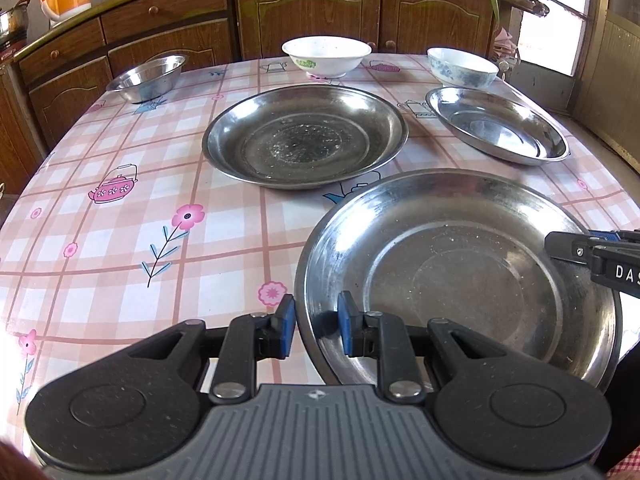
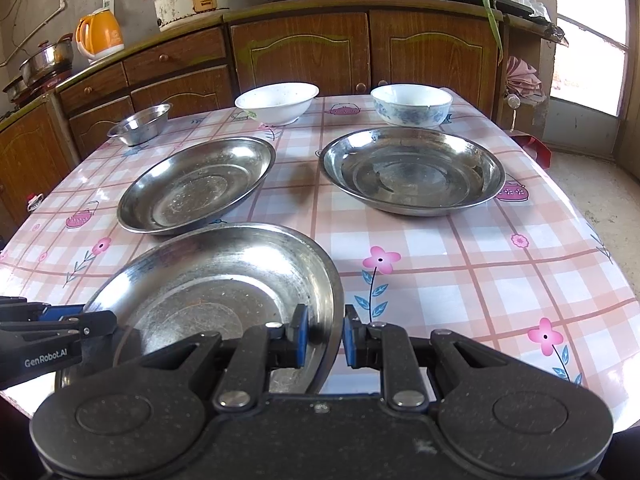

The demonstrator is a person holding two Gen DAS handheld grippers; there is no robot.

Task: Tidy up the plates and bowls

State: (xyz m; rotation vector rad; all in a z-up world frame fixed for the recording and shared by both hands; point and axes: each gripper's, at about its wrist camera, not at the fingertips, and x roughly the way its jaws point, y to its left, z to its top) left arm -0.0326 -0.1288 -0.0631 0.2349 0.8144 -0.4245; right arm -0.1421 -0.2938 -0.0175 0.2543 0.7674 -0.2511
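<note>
Near table edge: steel plate (image 1: 460, 276) pinched on its left rim by left gripper (image 1: 316, 330), on its right rim by right gripper (image 2: 324, 334). Two more steel plates (image 2: 196, 184) (image 2: 412, 170) sit beyond; open tablecloth (image 2: 480, 280) to the right.

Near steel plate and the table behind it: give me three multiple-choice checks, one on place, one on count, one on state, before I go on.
1. The small steel bowl stands at the table's
A. far left
B. far right
C. near edge

2. How many round steel plates are in view?
A. two
B. three
C. five

3. The near round steel plate is
A. lying free
B. clamped by one gripper
C. clamped at opposite rims by both grippers

Answers:
1 A, since it sits left of the white bowl with the green mark and the blue-patterned white bowl.
2 B, one near and two behind.
3 C, since the left gripper and the right gripper each have pads on either side of the rim.
</note>
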